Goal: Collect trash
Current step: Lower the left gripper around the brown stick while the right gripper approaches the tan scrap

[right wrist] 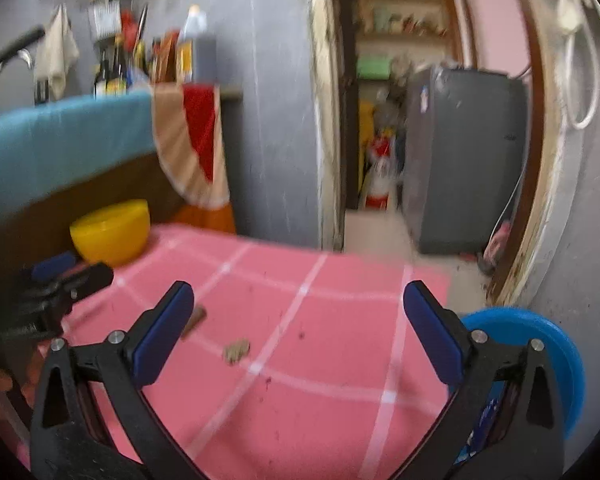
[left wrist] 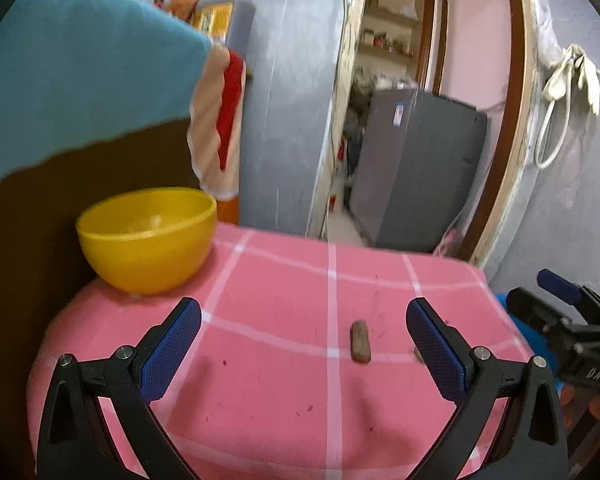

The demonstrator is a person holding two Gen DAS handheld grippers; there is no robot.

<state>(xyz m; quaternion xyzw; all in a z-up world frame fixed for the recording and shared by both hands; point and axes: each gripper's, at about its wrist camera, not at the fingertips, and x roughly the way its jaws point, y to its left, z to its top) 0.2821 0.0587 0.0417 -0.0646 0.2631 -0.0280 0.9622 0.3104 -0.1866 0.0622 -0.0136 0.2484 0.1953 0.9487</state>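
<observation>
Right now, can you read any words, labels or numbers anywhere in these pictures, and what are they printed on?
"DAS": white letters on the black body of the right gripper, seen at the edge of the left wrist view; more letters may be cut off.
Yellow label on the large jug: too blurred to read.
Sticker on the grey fridge: too small to read.
Bottles on the counter: labels blurred.

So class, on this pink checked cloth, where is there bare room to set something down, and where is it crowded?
Bare patches: the far right stretch of the pink checked cloth, beyond the small brown stick-shaped scrap, and the near middle in front of both open grippers. Crowded: the far left corner holding the yellow plastic bowl, and around the crumbly tan scrap.
</observation>
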